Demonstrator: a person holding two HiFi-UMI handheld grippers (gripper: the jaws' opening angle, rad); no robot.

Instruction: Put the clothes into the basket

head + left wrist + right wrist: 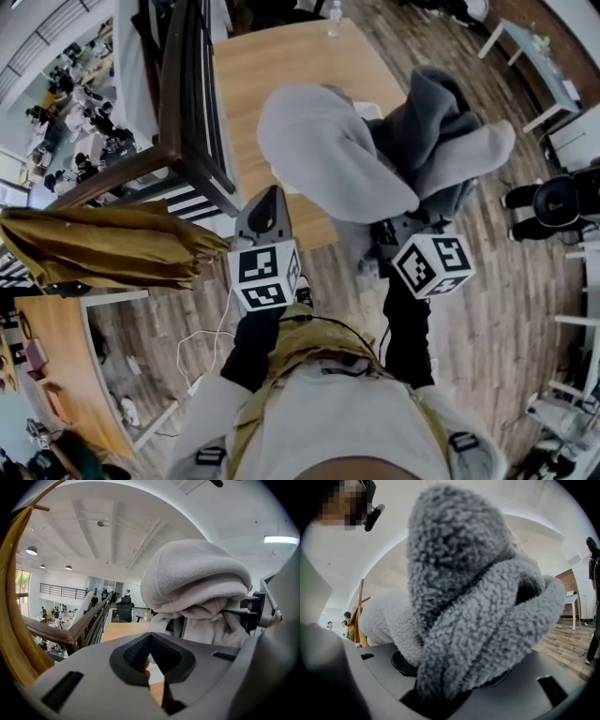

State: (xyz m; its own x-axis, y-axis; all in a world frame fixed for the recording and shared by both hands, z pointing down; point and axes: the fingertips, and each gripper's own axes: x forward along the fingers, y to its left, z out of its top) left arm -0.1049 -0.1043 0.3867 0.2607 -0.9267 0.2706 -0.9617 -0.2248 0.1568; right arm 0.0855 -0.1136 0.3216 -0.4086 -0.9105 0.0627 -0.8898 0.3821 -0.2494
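Two claws point forward side by side above a wood-plank floor (487, 309). Well to the left of the left claw (271, 199), a mustard cloth (103, 246) hangs in long, smooth folds. Ahead and to the left of that claw runs a dark wooden railing (192, 122) with upright bars. Under the claw a thin white cable (202, 342) loops on the floor.

The left claw is pressed together. Its dark, mesh-textured pads meet at the tips with nothing between them.

Beyond both claws stands a pale wooden surface (281, 66), flat and rectangular, with a small clear bottle (335, 16) at its far end.

The grey fleece garment (328, 155) is held up in the air between the claws and that surface, and it covers the surface's near right corner. Its paler part is a rounded, hood-like mound of soft, short pile. This mound sits just ahead and right of the left claw, and a zip (183, 626) runs down below it. The darker part has a curly, woolly pile and bunches up to the right.

The right claw (401, 231) is pinching a thick fold of this darker fleece. The fleece rises straight from its pads and blocks most of what lies ahead of it.
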